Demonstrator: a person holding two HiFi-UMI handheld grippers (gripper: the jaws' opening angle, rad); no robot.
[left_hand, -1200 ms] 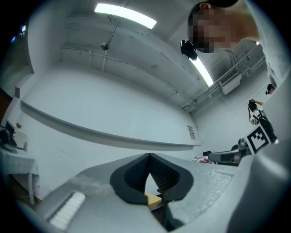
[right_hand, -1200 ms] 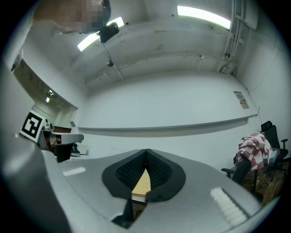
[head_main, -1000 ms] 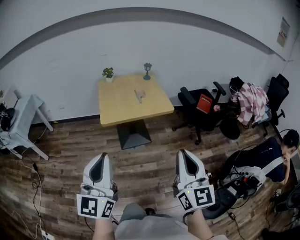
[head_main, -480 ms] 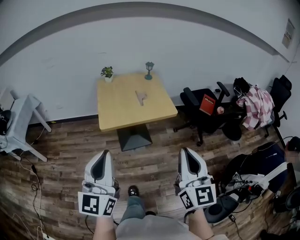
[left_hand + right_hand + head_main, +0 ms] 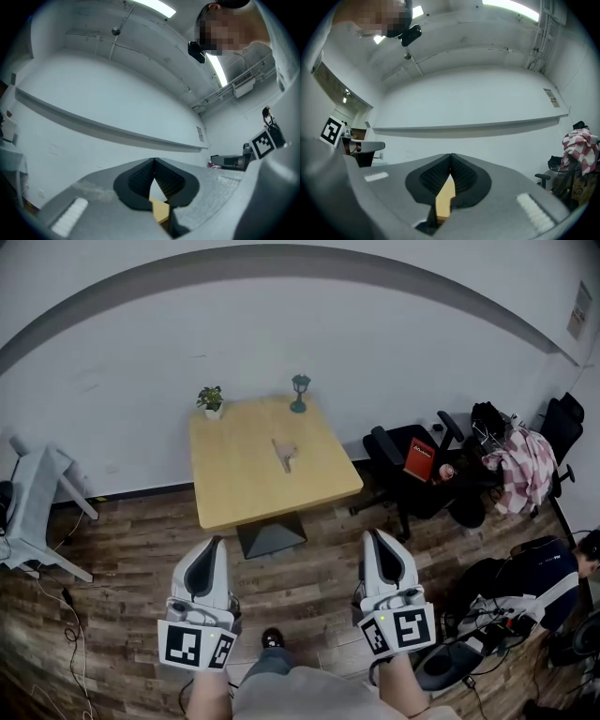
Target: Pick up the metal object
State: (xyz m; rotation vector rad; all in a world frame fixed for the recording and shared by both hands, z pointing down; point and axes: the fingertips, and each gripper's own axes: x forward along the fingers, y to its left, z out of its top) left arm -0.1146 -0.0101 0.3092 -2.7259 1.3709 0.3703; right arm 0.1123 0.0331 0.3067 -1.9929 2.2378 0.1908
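The metal object point(image 5: 284, 454), small and pale, lies near the middle of a square wooden table point(image 5: 234, 488) by the white wall, seen in the head view. Both grippers hover over the wooden floor, well short of the table. My left gripper point(image 5: 212, 543) is shut with nothing in it, and my right gripper point(image 5: 375, 534) is the same. In the left gripper view the left gripper point(image 5: 154, 161) has its jaws meeting at the tip, with a strip of the table point(image 5: 160, 210) showing below them. In the right gripper view the right gripper point(image 5: 451, 157) shows likewise.
A small potted plant point(image 5: 210, 399) and a teal lamp-shaped ornament point(image 5: 300, 391) stand at the table's far edge. Black office chairs point(image 5: 412, 465) and a chair draped with checked cloth point(image 5: 517, 454) stand right. A white rack point(image 5: 33, 507) is left. A person point(image 5: 548, 570) sits low at the right.
The table and the wall have come closer and the table has slid lower in the head view. Both grippers keep their places in the frame and stay shut.
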